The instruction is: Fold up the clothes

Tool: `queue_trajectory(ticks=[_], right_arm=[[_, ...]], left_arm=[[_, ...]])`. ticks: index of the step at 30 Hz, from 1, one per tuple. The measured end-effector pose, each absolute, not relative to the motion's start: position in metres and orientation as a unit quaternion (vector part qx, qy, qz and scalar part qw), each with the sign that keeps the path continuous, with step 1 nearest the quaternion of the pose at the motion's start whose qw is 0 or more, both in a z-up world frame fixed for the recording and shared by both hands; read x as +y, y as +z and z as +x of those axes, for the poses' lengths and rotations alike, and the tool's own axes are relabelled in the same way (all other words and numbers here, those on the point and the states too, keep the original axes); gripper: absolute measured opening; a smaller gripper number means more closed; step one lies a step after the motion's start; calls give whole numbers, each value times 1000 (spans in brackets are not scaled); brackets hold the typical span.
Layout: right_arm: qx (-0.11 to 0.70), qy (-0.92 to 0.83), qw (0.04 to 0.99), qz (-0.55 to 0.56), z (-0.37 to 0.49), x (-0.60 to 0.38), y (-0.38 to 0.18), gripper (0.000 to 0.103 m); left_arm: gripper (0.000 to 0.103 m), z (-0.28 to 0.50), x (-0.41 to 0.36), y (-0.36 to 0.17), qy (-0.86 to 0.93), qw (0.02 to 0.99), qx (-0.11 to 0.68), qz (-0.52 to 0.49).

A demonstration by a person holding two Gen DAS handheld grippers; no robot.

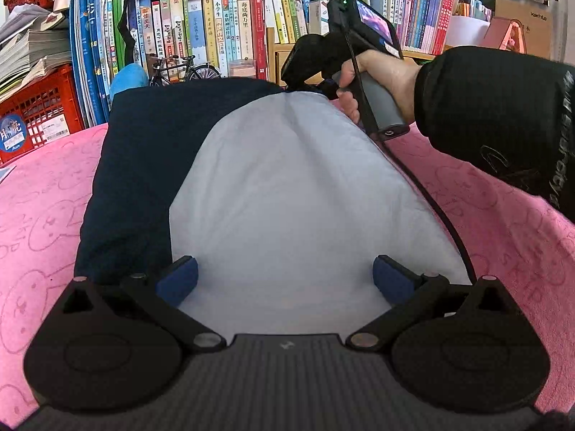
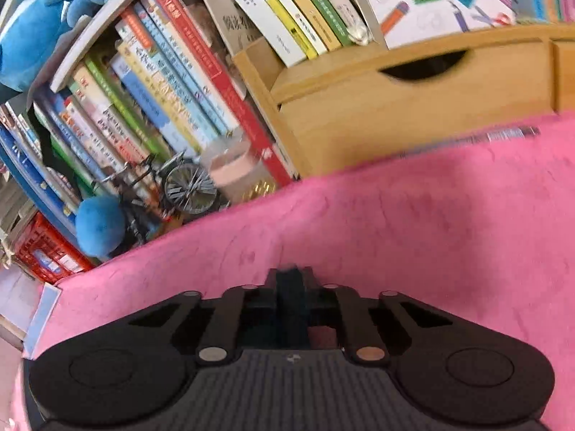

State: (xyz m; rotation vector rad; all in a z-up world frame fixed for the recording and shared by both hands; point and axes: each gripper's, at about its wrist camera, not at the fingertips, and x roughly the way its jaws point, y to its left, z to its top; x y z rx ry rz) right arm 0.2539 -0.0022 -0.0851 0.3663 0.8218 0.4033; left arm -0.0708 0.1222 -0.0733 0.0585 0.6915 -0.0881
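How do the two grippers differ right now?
The left gripper stands open, its blue pads wide apart over the pale blue cloth; the right gripper is shut, its fingers pressed together. Nothing is clamped in the left gripper, while whether the right gripper pinches any fabric cannot be told. Both are black, hand-held, and point down toward the pink cover.

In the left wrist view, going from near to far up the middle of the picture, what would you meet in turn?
Left gripper, jaws apart → pale blue garment → navy cloth at its far edge → toy bicycle → row of books.
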Motion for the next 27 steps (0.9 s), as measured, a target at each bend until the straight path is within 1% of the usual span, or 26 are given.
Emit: queue_trajectory(ticks=[2, 3, 4, 5, 7, 9, 11, 12, 13, 14, 17, 20, 24, 27], right_arm=[[396, 192, 874, 205, 241, -16, -79, 23], [387, 202, 875, 208, 228, -22, -73, 24], [374, 215, 878, 206, 213, -28, -66, 30], [361, 227, 884, 191, 194, -34, -58, 35], [336, 249, 895, 153, 154, -44, -40, 39], [313, 274, 900, 130, 107, -58, -28, 47], [291, 299, 902, 109, 59, -73, -18, 64], [280, 314, 902, 100, 35, -79, -14, 68], [270, 329, 901, 92, 10, -85, -12, 75], [261, 337, 901, 79, -13, -89, -11, 79], [232, 333, 914, 27, -79, -92, -16, 86], [211, 307, 927, -45, -128, -81, -35, 88], [217, 281, 924, -142, -149, -48, -59, 89], [232, 268, 923, -149, -141, -34, -67, 89]], left_arm=[[103, -72, 122, -73, -44, 940, 338, 28], [103, -72, 122, -73, -44, 940, 338, 28], [103, -72, 123, -73, -45, 940, 338, 27], [103, -72, 123, -73, -45, 940, 337, 27], [103, -72, 122, -73, -45, 940, 337, 27], [103, -72, 123, -71, -47, 940, 337, 26], [103, -73, 124, -70, -47, 940, 336, 27], [103, -76, 124, -69, -42, 940, 337, 30], [103, -78, 124, -67, -38, 940, 337, 33], [103, -81, 124, -65, -32, 939, 339, 35], [103, -101, 136, -51, -18, 941, 338, 17], [103, -120, 157, -39, 11, 944, 329, 0], [103, -124, 183, -26, 72, 945, 318, -1], [103, -117, 195, -27, 105, 941, 320, 11]])
